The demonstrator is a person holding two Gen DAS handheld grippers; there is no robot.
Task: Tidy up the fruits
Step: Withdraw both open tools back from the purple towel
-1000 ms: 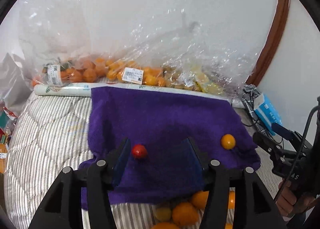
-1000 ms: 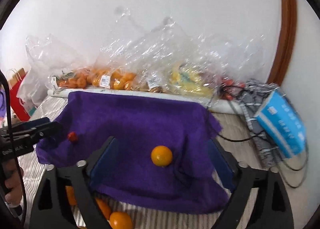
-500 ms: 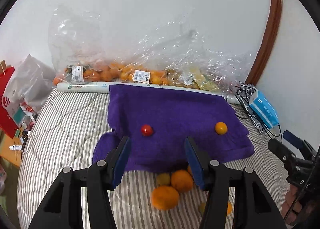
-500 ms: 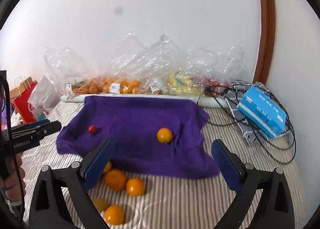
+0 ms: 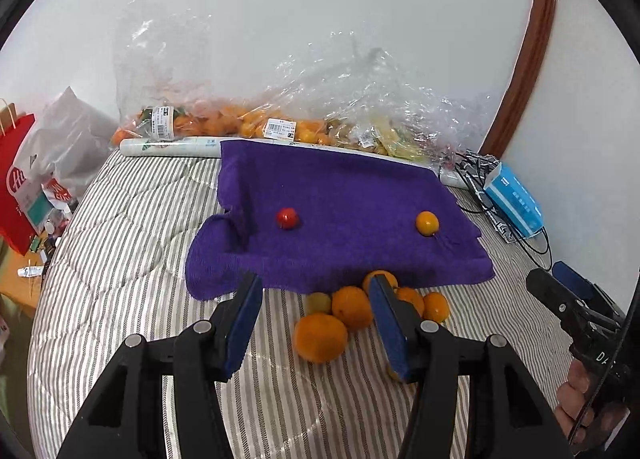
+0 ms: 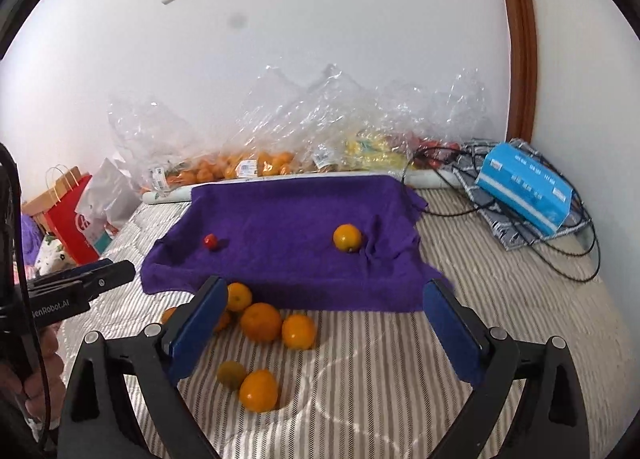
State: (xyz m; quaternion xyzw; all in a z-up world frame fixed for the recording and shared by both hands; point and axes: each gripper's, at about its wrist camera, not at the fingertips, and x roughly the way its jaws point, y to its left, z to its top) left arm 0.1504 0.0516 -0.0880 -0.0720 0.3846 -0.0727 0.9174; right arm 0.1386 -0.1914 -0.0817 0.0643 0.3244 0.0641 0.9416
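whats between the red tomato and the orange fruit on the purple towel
Nothing: only bare purple towel lies between the red tomato and the orange fruit; both wrist views show it.

Black tool (image 5: 316, 323) frames, blue pads (image 6: 452, 333), silver screws, seemingly bare skin.

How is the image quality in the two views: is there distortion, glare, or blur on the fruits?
Left wrist view: strong fisheye bending with dark corners; glare on the clear plastic bags; the red fruit on the purple towel is sharp. Right wrist view: same curved edges; the door frame bows; the loose oranges cast soft shadows on the striped cover; no motion blur.
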